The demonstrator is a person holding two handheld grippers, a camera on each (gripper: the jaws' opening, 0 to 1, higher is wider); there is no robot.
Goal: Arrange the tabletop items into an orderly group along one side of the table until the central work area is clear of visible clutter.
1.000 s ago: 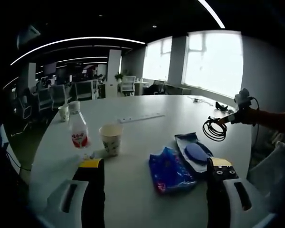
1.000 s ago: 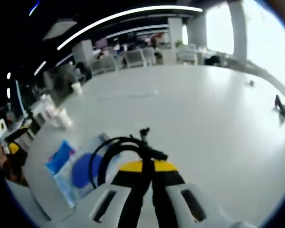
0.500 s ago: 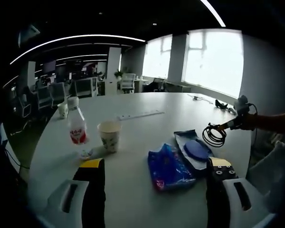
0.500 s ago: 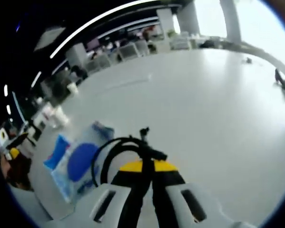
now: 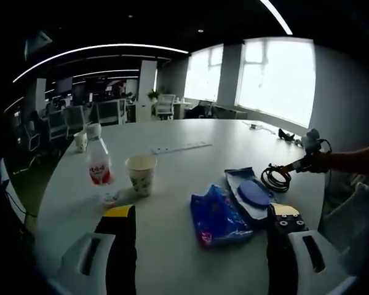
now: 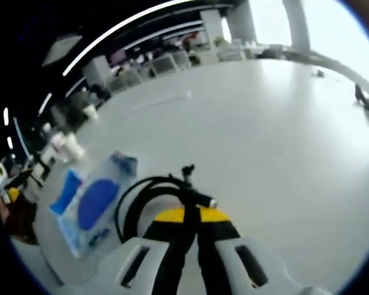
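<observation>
While the left gripper (image 5: 200,228) hangs low over the near edge of the white bench (image 5: 190,161) with its fingers (image 5: 120,218) spread wide and nothing between them, the crumpled blue wrapper (image 5: 220,216) lies just ahead of it, taken here as the landmark. Touching the wrapper's right side is a clear packet with a round blue disc (image 5: 252,195), and just beyond that packet the right gripper (image 5: 297,165) comes in from the right, holding a coiled black cable (image 5: 275,178) near the bench top. In the right gripper view the right gripper's fingers (image 6: 174,236) are pressed together on that cable (image 6: 152,198), whose loop hangs to the left beside the same packet (image 6: 89,208). Left of the wrapper stands a paper cup (image 5: 141,174), with a small crumpled scrap (image 5: 109,198) near its foot and a plastic bottle with a red label (image 5: 98,163) further left. Behind the bottle sits a second paper cup (image 5: 80,141). Well beyond the wrapper, a white power strip (image 5: 181,147) lies flat toward the bench's middle. Office chairs (image 5: 165,109) stand past the far edge.
</observation>
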